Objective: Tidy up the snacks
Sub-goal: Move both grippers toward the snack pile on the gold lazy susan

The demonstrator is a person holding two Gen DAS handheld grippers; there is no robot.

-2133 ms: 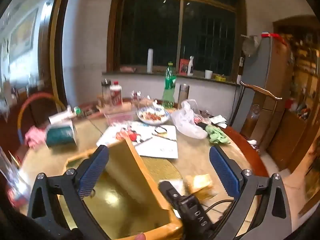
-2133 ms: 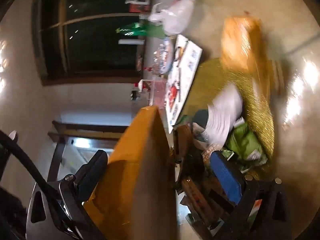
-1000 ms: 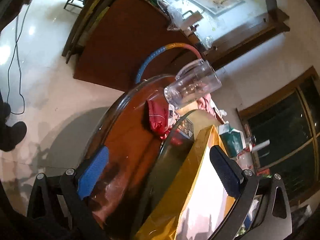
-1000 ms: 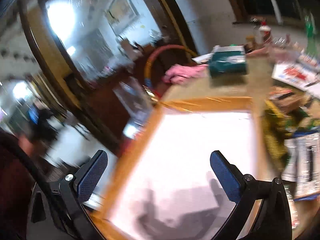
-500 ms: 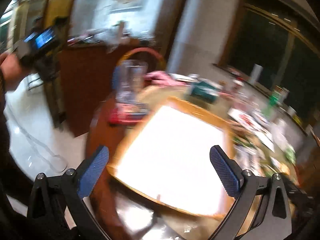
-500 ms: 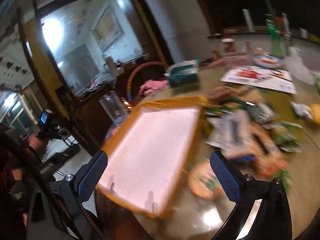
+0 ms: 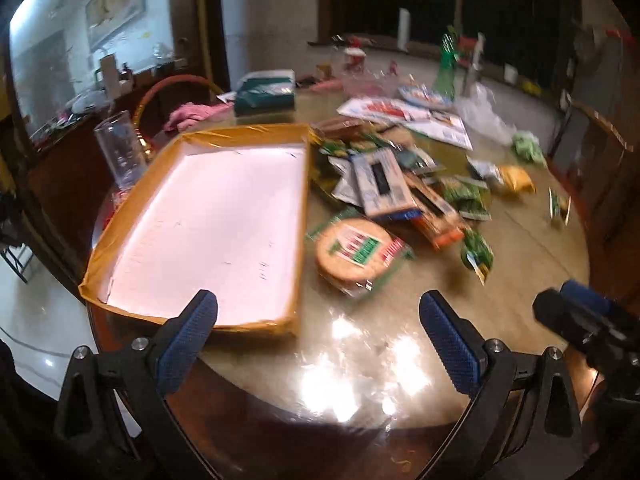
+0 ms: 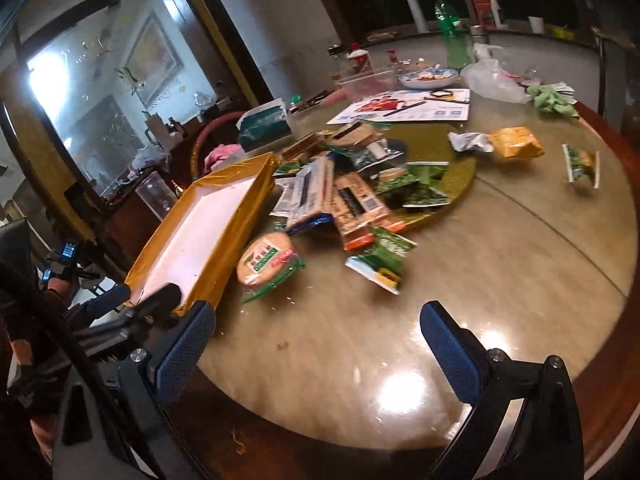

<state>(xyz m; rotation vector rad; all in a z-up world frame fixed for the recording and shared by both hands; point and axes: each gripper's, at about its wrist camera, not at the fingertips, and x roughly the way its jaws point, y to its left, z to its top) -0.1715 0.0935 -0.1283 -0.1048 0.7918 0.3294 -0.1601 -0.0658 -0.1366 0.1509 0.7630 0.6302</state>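
Observation:
A shallow gold-edged box [image 7: 100, 276] with a white floor lies empty on the round table's left side; it also shows in the right wrist view [image 8: 224, 264]. Several snack packets are piled to its right, among them a round cracker pack [image 7: 356, 250] [image 8: 266, 258], a white and blue pack [image 7: 380, 186], a brown bar pack [image 8: 360, 206] and a green packet [image 8: 380, 260]. A yellow bag [image 8: 516, 142] and a small green packet [image 8: 580, 164] lie apart at the right. My left gripper [image 7: 318, 330] and right gripper [image 8: 318, 334] are open and empty above the near table edge.
A clear glass [image 7: 120, 152] stands at the box's far left corner. Behind are a teal tissue box [image 7: 264, 94], papers [image 8: 404, 106], a plate [image 8: 428, 76], a white plastic bag [image 8: 492, 78], a green bottle [image 8: 450, 28] and a green cloth [image 8: 552, 98].
The box was held tilted up with snacks spilling out; now it lies flat and empty. Both grippers have drawn back to the near edge and look across the table.

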